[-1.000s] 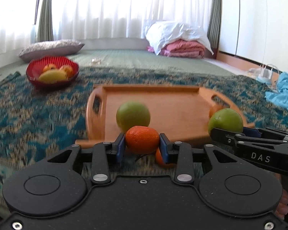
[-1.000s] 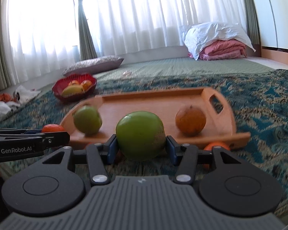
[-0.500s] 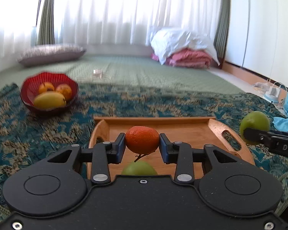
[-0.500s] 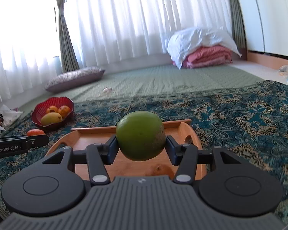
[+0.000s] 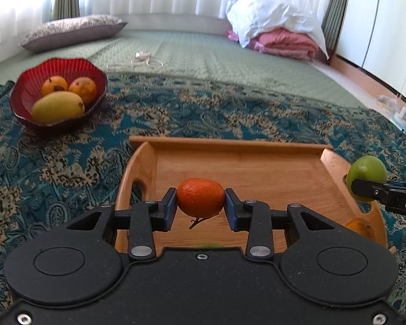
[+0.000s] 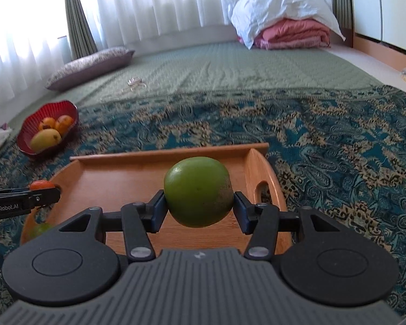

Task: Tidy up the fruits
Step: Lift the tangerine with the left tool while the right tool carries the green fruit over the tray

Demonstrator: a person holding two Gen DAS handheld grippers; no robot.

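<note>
Left gripper (image 5: 200,203): orange (image 5: 200,201) clamped between pads, held above wooden tray (image 5: 257,146). Right gripper (image 6: 199,207): green fruit (image 6: 198,191) clamped, likewise above tray. Red bowl (image 5: 27,86): three fruits contained.

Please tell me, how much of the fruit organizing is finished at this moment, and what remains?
Looks done: the red bowl holds a mango and two oranges. In hand: the left claw grips a mandarin, the right claw a green fruit, both above the wooden tray. Left: placing these two, probably also the green fruit and the orange one on the tray.
</note>
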